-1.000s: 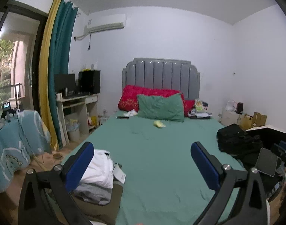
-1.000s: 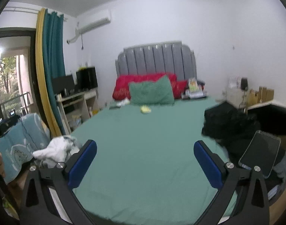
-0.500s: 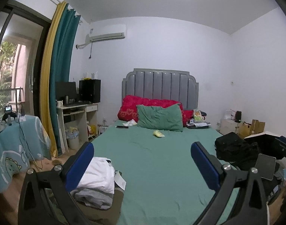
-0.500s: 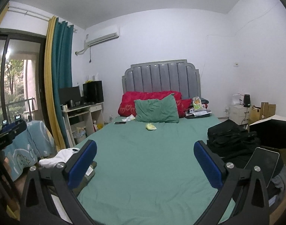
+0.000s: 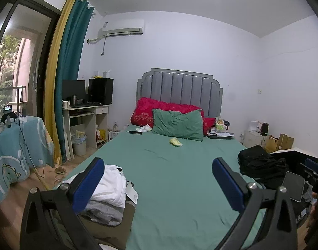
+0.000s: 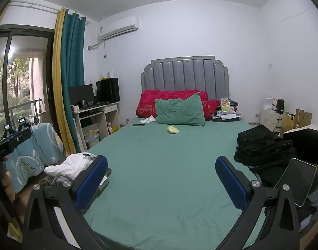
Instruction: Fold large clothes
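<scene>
A pile of white and grey clothes (image 5: pixel 108 191) lies in a bin at the bed's near left corner; it also shows in the right wrist view (image 6: pixel 71 165). A heap of black clothes (image 5: pixel 261 163) sits on the bed's right edge, also in the right wrist view (image 6: pixel 263 145). My left gripper (image 5: pixel 159 179) is open and empty above the foot of the green bed (image 5: pixel 169 166). My right gripper (image 6: pixel 162 179) is open and empty, held level over the same bed (image 6: pixel 165 156).
Red and green pillows (image 5: pixel 177 123) lie at the grey headboard. A small yellow item (image 5: pixel 175 142) and a phone (image 5: pixel 135 132) lie on the sheet. A desk (image 5: pixel 86 112) stands left, a cloth-covered table (image 5: pixel 15 150) nearer left. A tablet (image 6: pixel 296 181) leans at right.
Both views have tilted upward and steadied; the room appears lower in frame. Both grippers stay open and empty.
</scene>
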Available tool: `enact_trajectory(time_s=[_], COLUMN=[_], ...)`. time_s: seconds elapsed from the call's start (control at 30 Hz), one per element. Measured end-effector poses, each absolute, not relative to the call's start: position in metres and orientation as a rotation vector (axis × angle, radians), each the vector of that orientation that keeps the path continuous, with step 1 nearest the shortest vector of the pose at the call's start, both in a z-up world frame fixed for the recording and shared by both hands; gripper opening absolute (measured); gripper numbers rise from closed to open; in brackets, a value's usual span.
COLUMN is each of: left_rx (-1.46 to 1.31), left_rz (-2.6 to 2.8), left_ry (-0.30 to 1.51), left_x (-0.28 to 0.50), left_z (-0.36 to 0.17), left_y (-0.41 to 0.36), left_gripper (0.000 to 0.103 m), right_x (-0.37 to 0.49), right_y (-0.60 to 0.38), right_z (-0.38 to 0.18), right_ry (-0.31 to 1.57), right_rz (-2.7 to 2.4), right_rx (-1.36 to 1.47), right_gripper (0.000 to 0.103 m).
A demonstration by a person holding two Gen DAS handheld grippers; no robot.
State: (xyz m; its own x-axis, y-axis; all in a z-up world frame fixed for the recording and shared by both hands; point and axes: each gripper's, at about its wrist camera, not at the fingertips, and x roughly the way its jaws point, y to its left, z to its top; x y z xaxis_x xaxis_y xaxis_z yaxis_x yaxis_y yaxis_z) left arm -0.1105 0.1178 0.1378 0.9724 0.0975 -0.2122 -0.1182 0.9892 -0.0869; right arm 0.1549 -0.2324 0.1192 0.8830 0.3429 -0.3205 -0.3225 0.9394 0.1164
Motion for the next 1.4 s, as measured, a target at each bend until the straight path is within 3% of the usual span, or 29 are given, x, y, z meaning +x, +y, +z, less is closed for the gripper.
enact_trajectory(time_s=[1.4], left_rx=[-0.086], left_rz=[0.087], left_ry=[0.203], left_x=[-0.113], left_z=[0.1339], left_y=[0.1131], left_gripper=[0.103], right_x=[0.1488], right_y=[-0.2372], right_z=[0.1158], right_ry=[0.34], right_rz=[0.331], right_rx=[0.078], right_gripper=[0.103])
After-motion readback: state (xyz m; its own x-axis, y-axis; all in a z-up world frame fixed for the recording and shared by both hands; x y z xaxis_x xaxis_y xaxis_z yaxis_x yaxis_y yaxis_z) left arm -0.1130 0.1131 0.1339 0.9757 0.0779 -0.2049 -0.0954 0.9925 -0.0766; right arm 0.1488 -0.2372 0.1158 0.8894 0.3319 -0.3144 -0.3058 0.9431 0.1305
